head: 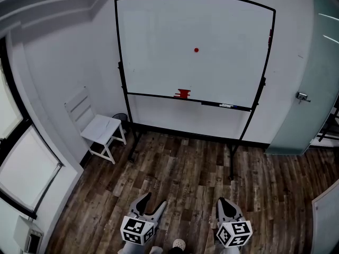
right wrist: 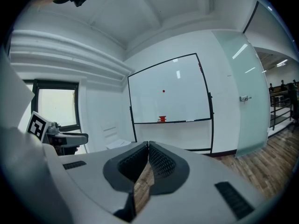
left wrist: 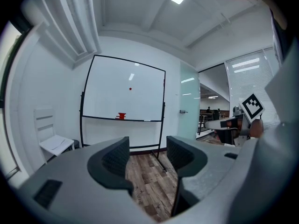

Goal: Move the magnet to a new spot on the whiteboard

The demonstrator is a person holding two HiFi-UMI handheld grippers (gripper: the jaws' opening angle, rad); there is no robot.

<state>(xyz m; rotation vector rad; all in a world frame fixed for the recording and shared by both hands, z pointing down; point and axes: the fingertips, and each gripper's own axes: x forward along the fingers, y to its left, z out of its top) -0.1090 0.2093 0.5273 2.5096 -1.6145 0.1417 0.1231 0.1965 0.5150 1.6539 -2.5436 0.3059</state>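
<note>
A small red round magnet [head: 196, 50] sticks near the middle of the whiteboard [head: 159, 41], which stands on a black frame across the room. The magnet [left wrist: 130, 89] also shows in the left gripper view and the magnet [right wrist: 163, 91] in the right gripper view. My left gripper [head: 154, 204] is low at the bottom of the head view, open, with nothing between its jaws. My right gripper [head: 221, 201] is beside it, shut on nothing. Both are far from the board.
A red eraser [head: 183, 93] and markers [head: 226, 106] lie on the board's tray. A white chair [head: 95, 127] stands at the left wall, a frosted glass door [head: 304, 89] at the right. Wooden floor [head: 185, 173] lies between me and the board's legs.
</note>
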